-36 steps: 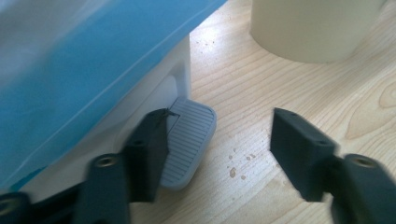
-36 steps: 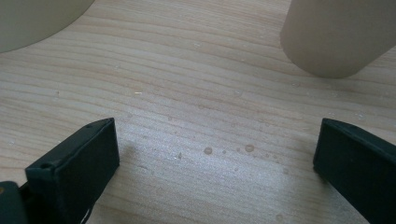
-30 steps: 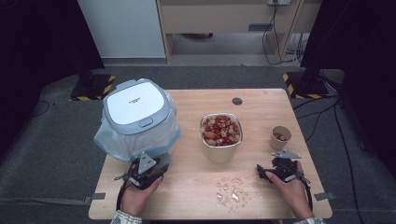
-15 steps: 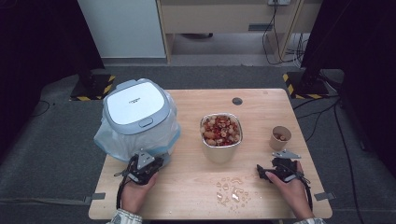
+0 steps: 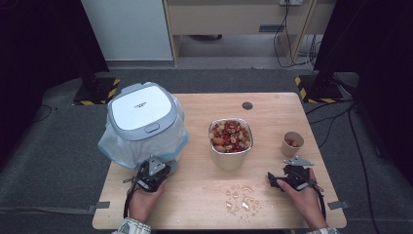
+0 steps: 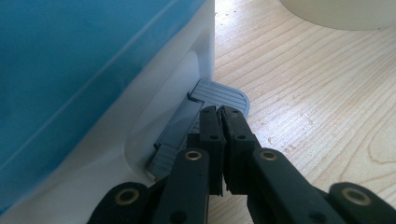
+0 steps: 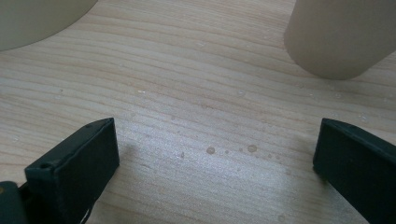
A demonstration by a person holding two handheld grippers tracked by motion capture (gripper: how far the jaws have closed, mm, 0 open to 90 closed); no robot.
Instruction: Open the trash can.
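A small pedal bin [image 5: 141, 112] with a white lid and a pale blue liner bag [image 5: 122, 146] stands on the left of the wooden table [image 5: 272, 112]. My left gripper [image 5: 161, 168] lies at the bin's base. In the left gripper view its jaws [image 6: 219, 113] are pressed together with nothing between them, tips just above the grey foot pedal [image 6: 224, 93]. Those jaws have just been closing. My right gripper [image 5: 272, 181] rests on the table at the right, open [image 7: 215, 140], with bare wood between its fingers.
A metal bowl [image 5: 229, 158] of red and tan pieces stands mid-table. A small paper cup [image 5: 291, 146] stands just beyond the right gripper, also close ahead in its view [image 7: 341, 32]. Small wet drops or clear bits [image 5: 241, 197] lie near the front edge.
The left gripper's jaws have come together by the bin's pedal. The right hand and gripper have stayed put.
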